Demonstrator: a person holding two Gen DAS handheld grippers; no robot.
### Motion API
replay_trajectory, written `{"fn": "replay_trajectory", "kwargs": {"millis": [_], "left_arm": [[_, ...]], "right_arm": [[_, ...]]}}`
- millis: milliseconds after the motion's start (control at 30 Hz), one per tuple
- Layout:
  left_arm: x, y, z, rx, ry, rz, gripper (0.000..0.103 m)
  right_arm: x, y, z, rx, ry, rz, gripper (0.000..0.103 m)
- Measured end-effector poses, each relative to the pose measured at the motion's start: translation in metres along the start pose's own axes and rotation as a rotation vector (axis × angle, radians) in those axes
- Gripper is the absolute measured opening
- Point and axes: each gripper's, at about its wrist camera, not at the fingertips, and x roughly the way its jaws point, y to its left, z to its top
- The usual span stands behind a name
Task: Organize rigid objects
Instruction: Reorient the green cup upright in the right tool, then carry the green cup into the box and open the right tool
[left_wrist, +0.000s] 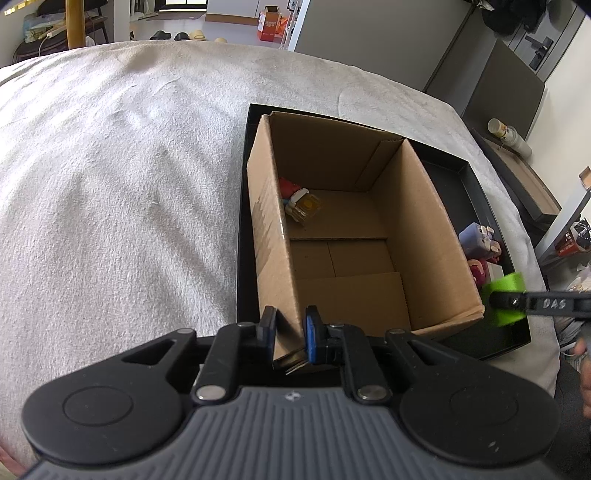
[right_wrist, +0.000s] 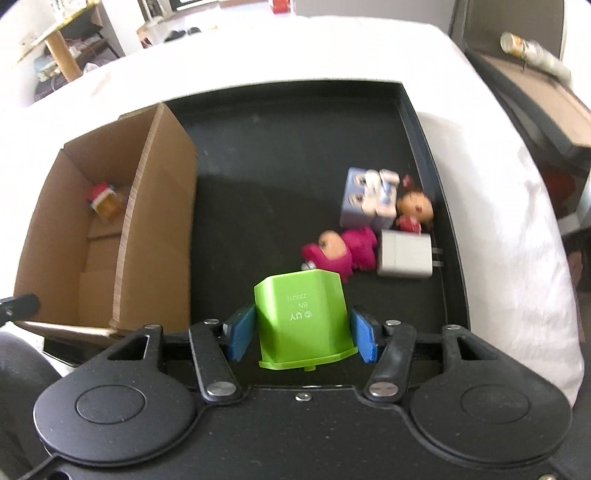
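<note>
The right gripper (right_wrist: 303, 334) holds a green plastic block (right_wrist: 301, 321) above the black tray (right_wrist: 295, 155), pads barely touching its sides, so it may slip. The left gripper (left_wrist: 290, 332) is clenched on the cardboard box (left_wrist: 351, 229) near wall; tugging could tip the box.

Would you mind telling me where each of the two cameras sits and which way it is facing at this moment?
Left wrist: sits on the left gripper, looking forward and down into the cardboard box; its jaws clamp the box's near wall.
Right wrist: sits on the right gripper, facing down over the black tray; its blue pads flank a green block.
Shared: both show the box, the tray, the green block and the toys beside the box.
</note>
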Motion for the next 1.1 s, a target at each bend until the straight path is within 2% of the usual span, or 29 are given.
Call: {"fn": "replay_trajectory", "kwargs": {"millis": [167, 533, 1100], "left_arm": [[0.0, 0.0, 0.0, -0.001, 0.001, -0.001, 0.015], [-0.001, 0.001, 0.001, -0.003, 0.0, -0.003, 0.015], [-0.001, 0.001, 0.001, -0.003, -0.001, -0.005, 0.015]], "right_arm": [[-0.016, 0.013, 0.017, -0.057, -0.05, 0.002, 0.055], [-0.039, 0.034, 0.045, -0.1, -0.146, 0.021, 0.055], [-0.055, 0.083, 0.072, -0.217, -0.229, 0.129, 0.055]]}}
